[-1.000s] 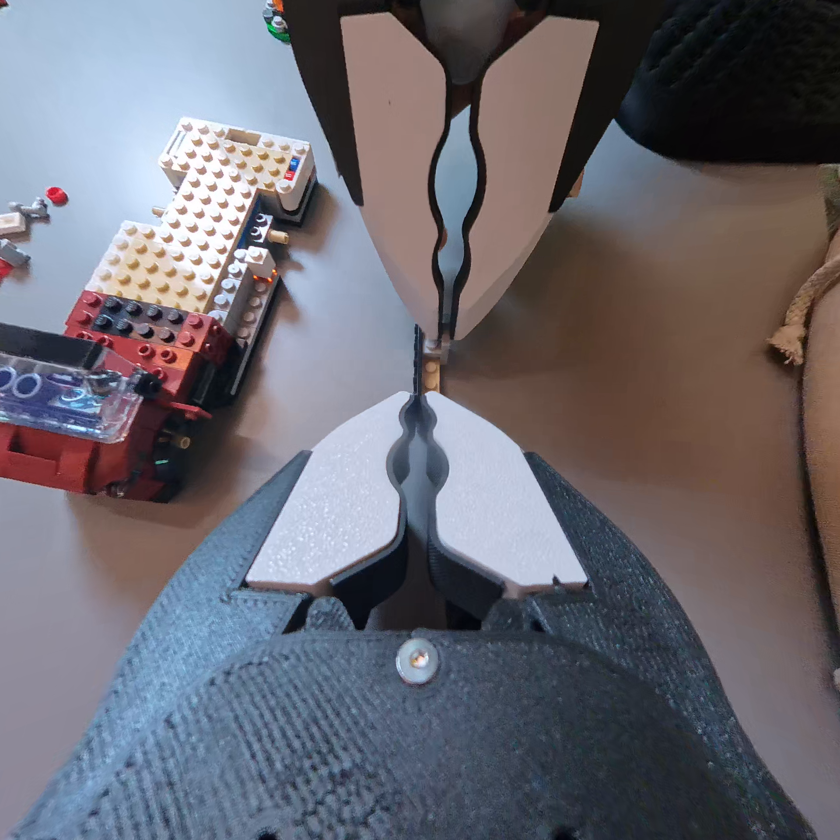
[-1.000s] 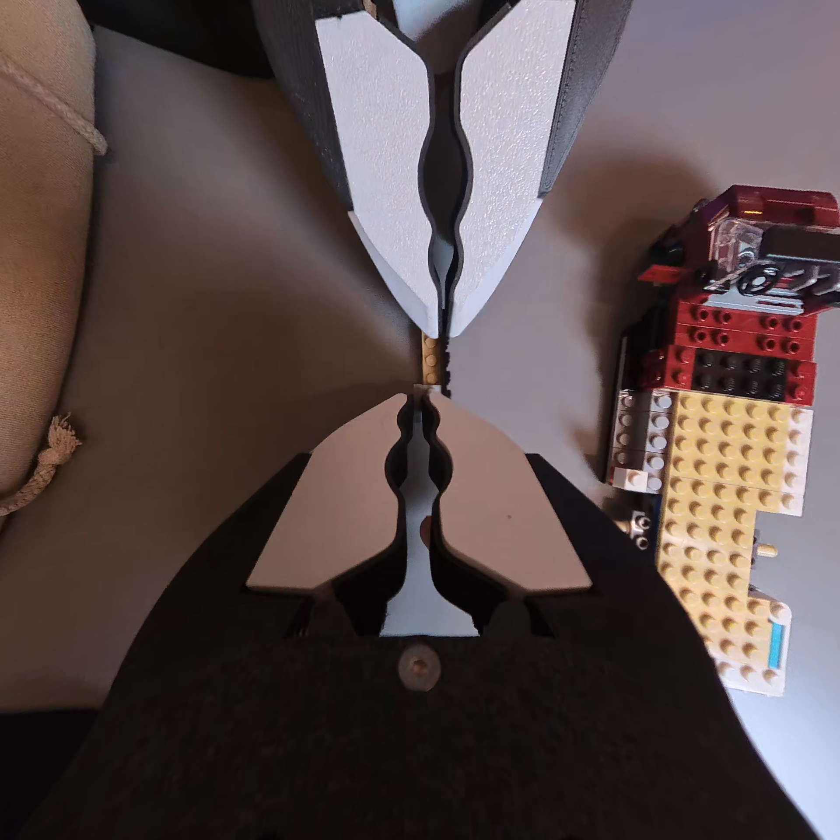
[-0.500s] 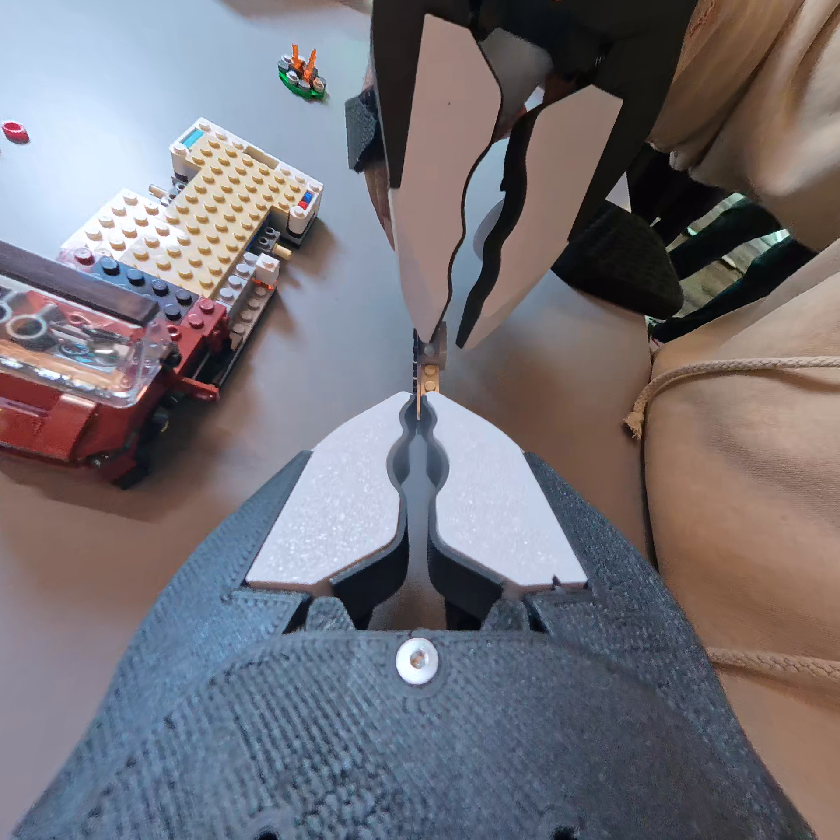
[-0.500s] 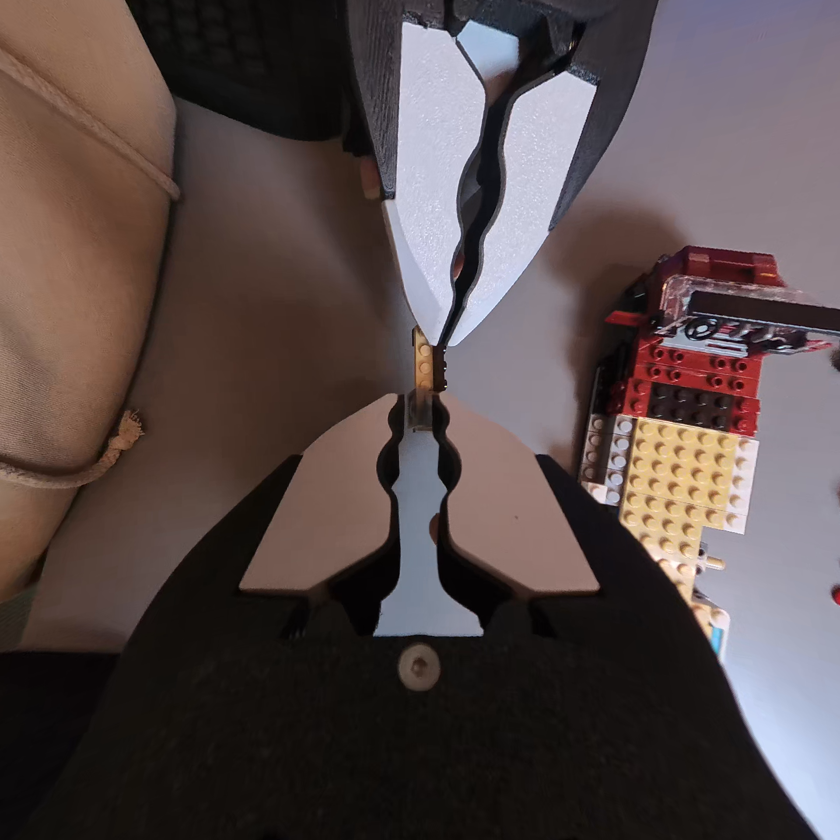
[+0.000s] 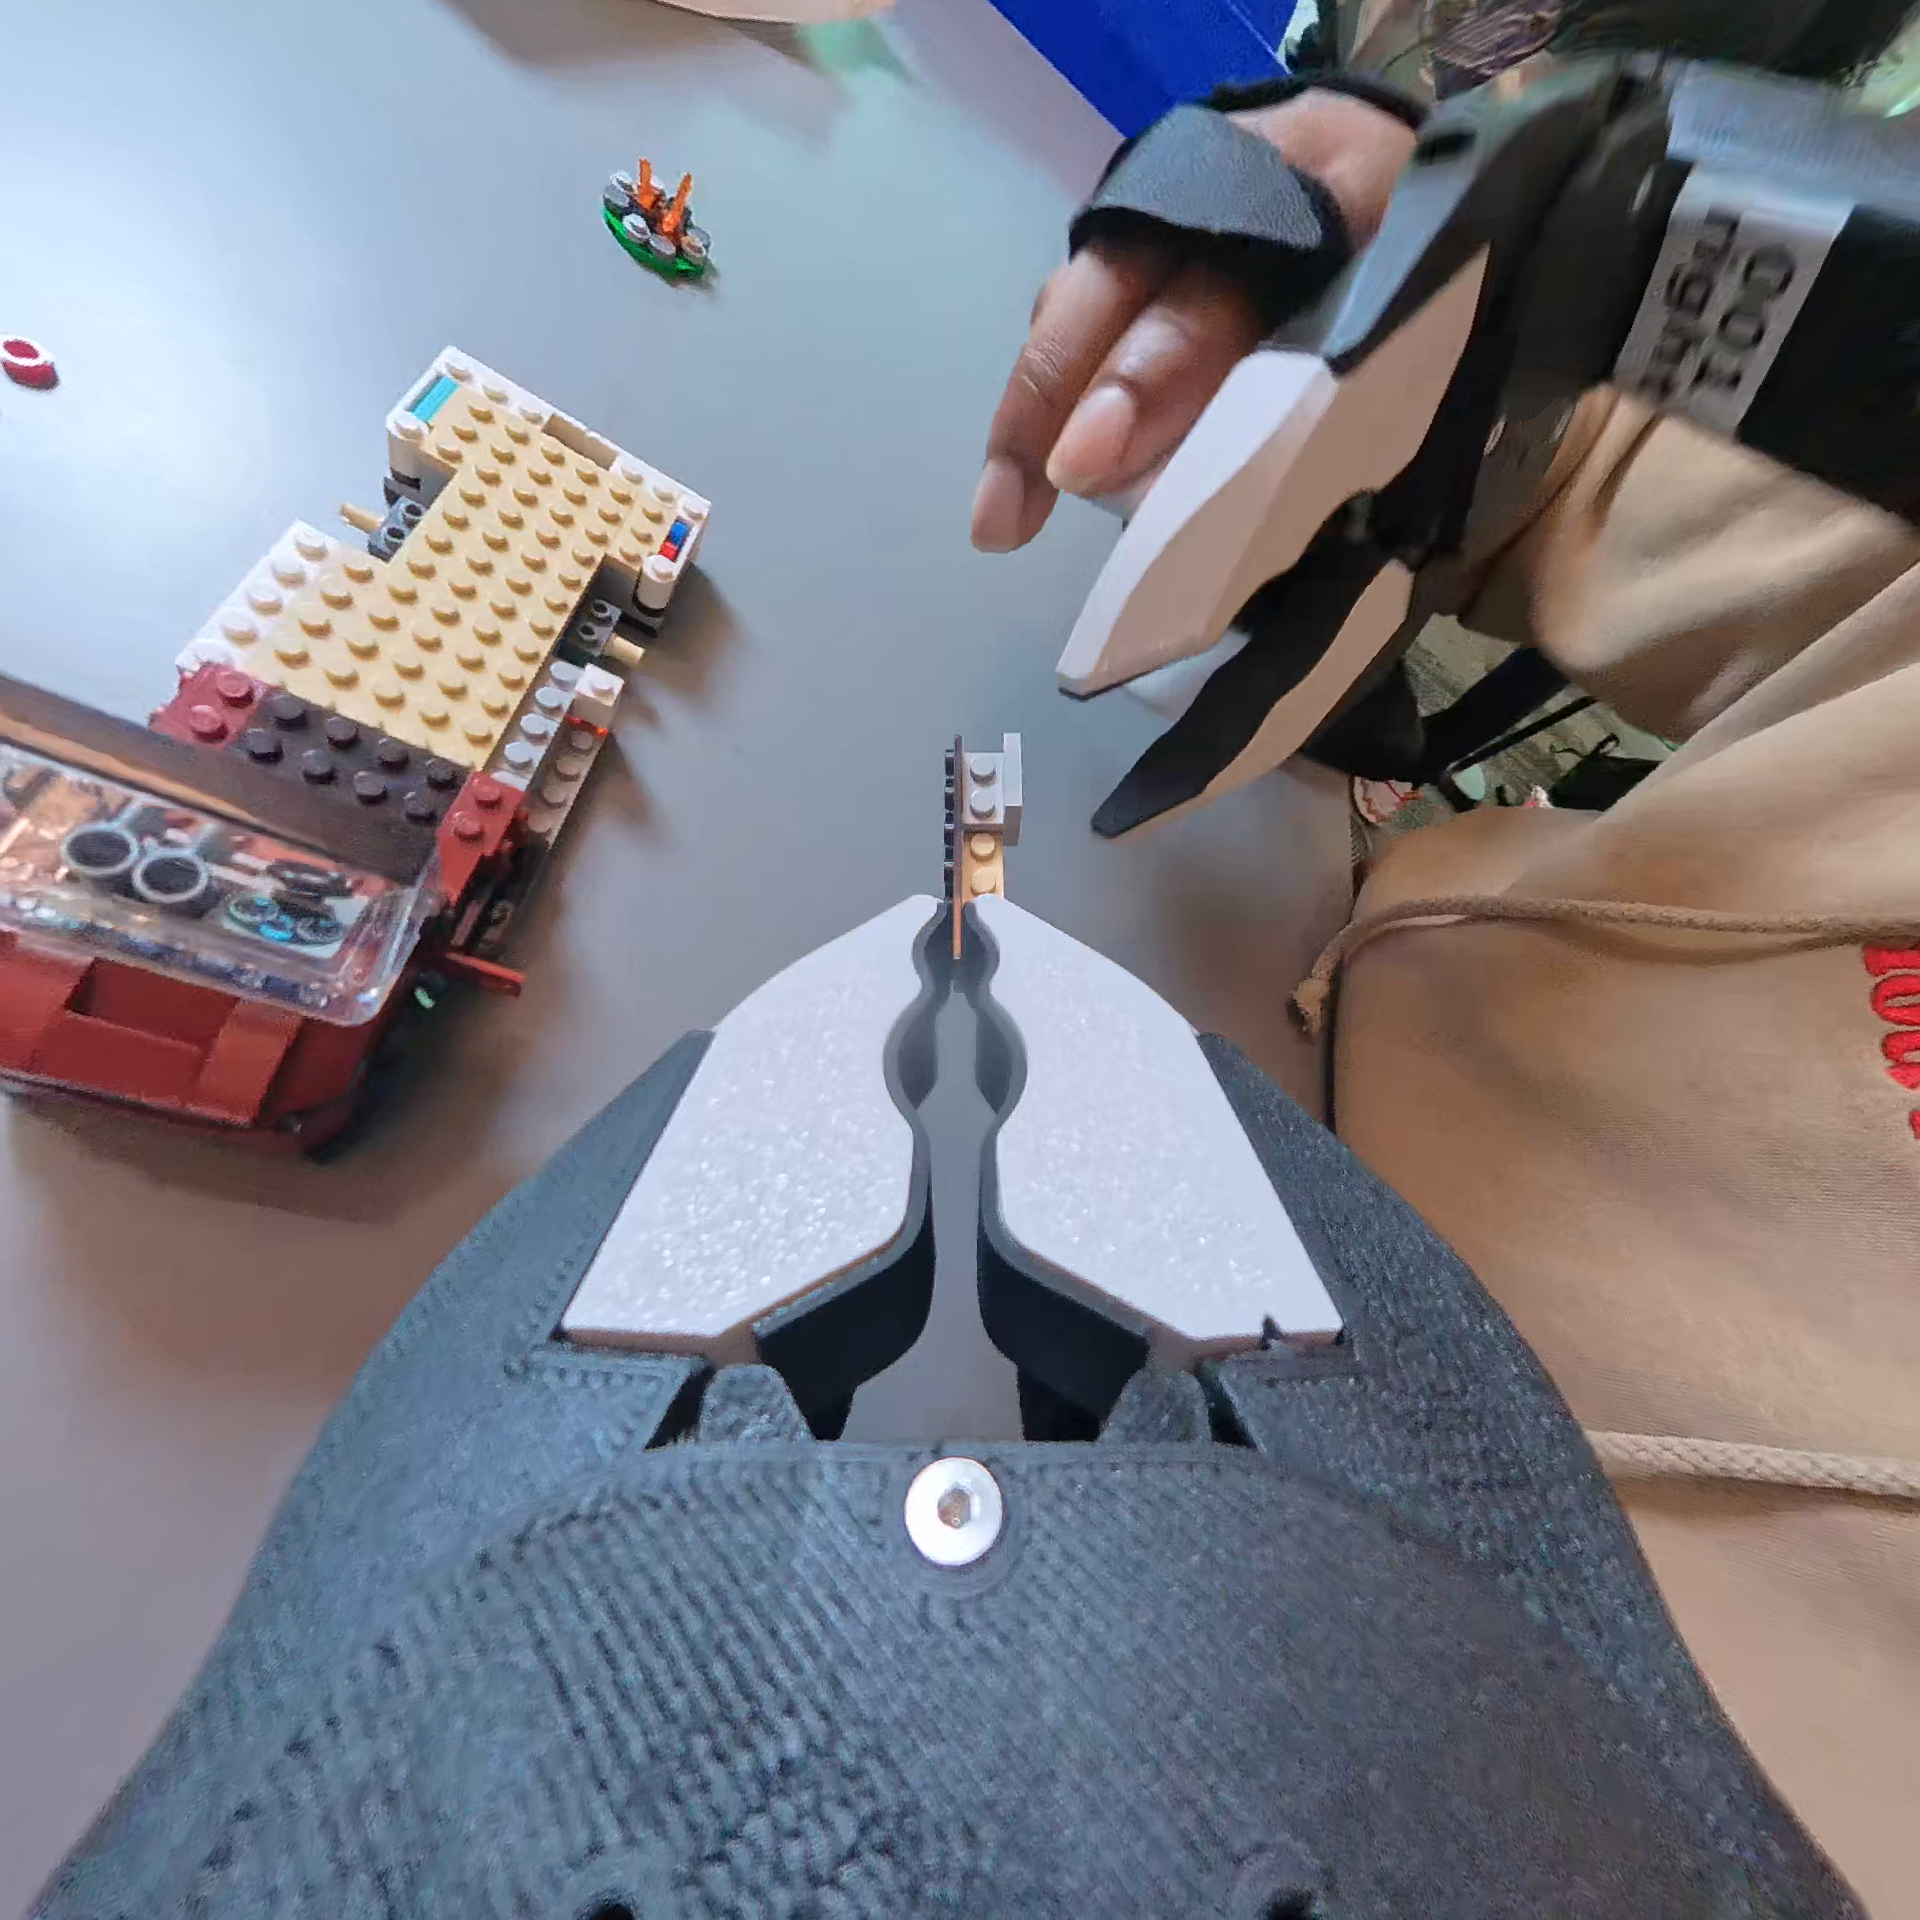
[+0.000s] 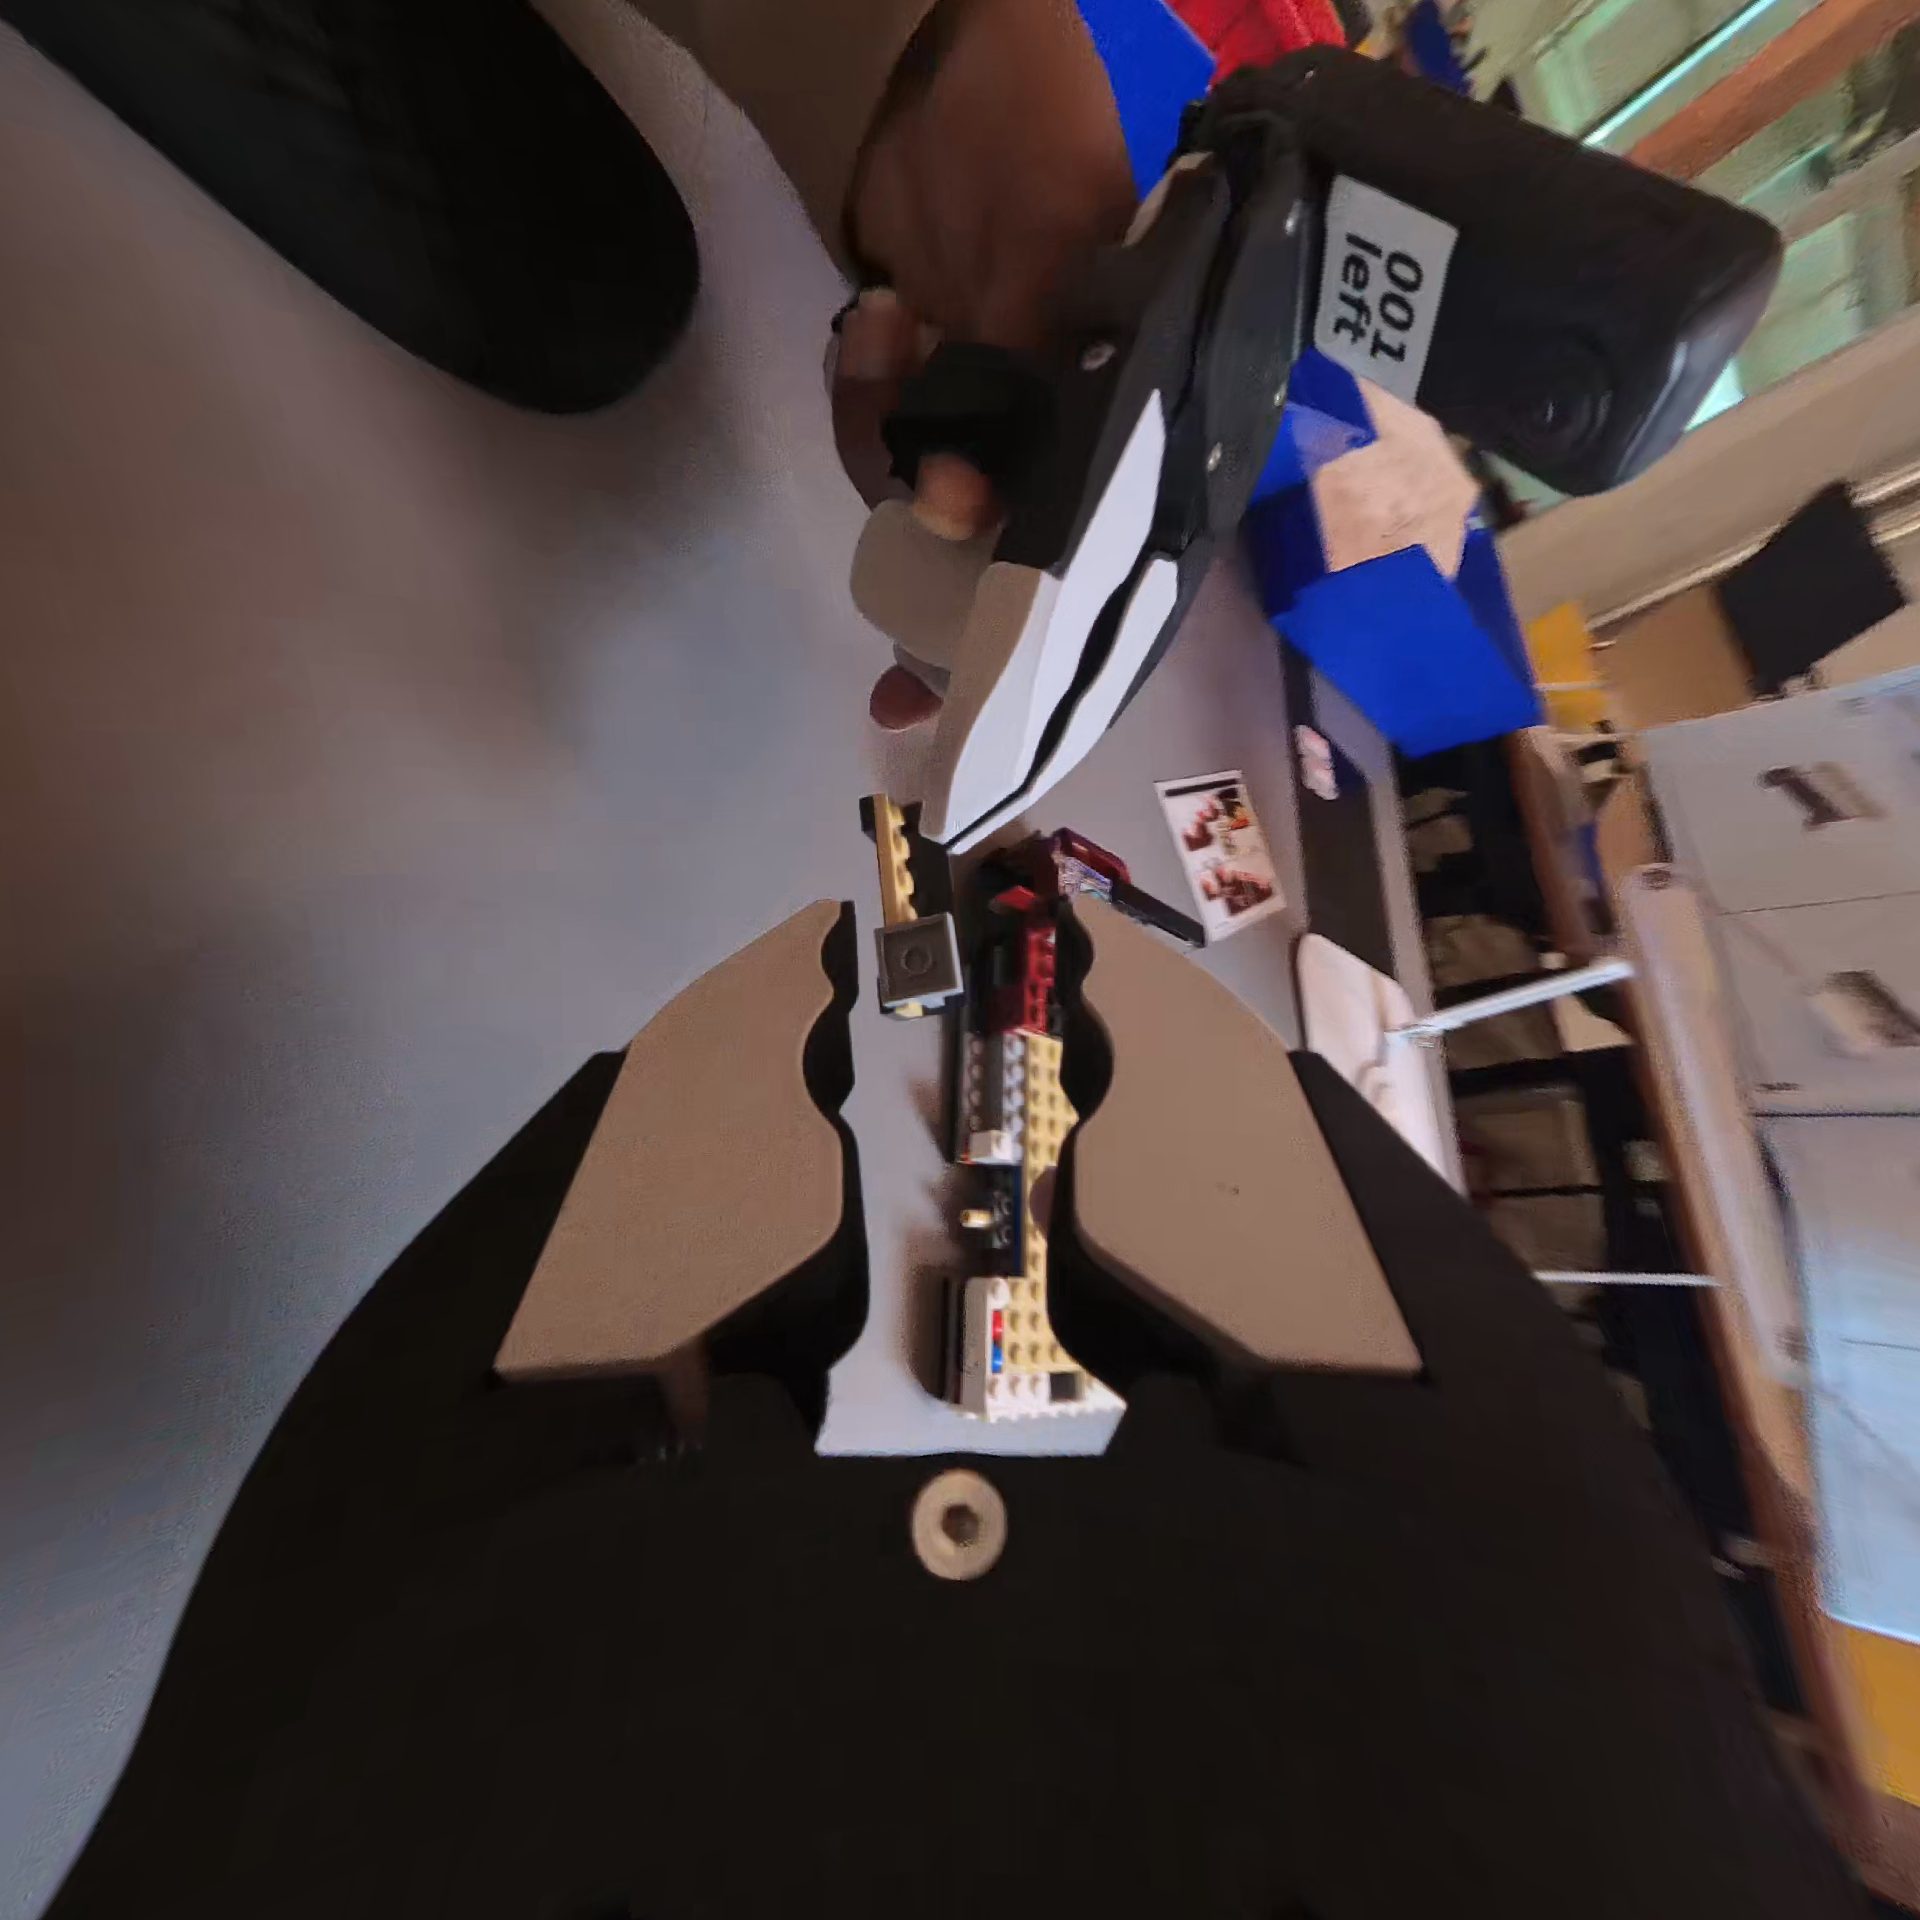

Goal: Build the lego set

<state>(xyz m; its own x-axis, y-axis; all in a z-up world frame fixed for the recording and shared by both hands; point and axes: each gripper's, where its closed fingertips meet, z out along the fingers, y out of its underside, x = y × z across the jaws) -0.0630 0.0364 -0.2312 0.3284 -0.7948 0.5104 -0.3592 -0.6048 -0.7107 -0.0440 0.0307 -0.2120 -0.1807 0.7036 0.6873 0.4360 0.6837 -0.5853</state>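
Right at the tips of the left gripper [image 5: 961,914] sits a small brick strip [image 5: 982,821], tan and grey studs on one face with a thin black plate behind it; the white fingers [image 5: 810,1132] are pinched tight on its lower end, so it stands out edge-on, clear of the dark table [image 5: 831,436]. My guess is it's held by the very end like that to leave the rest of the strip free; that's a read, not something you can see.

The right gripper [image 6: 961,925] has its jaws standing wide apart and gripping nothing; from its own camera the strip [image 6: 914,935] hangs between the fingertips, nearer the left one, with daylight on both sides, so no contact. From the left camera that gripper [image 5: 1153,748] is off to the upper right of the strip, near but apart, with a gloved hand [image 5: 1122,343] behind it.

Left of all this the brick model [image 5: 416,644] lies flat on the table: tan studded deck, white edging, dark red front end. The only real container is its clear canopy [image 5: 208,894]; under it you can make out some round grey rings, the rest is too blurry to call. A red box-shaped part [image 5: 156,1029] sits below it, contents not visible. Farther back there's a little green-and-orange piece [image 5: 657,223], a red ring [image 5: 29,361] at the edge, and something blue [image 5: 1132,47] along the far side.
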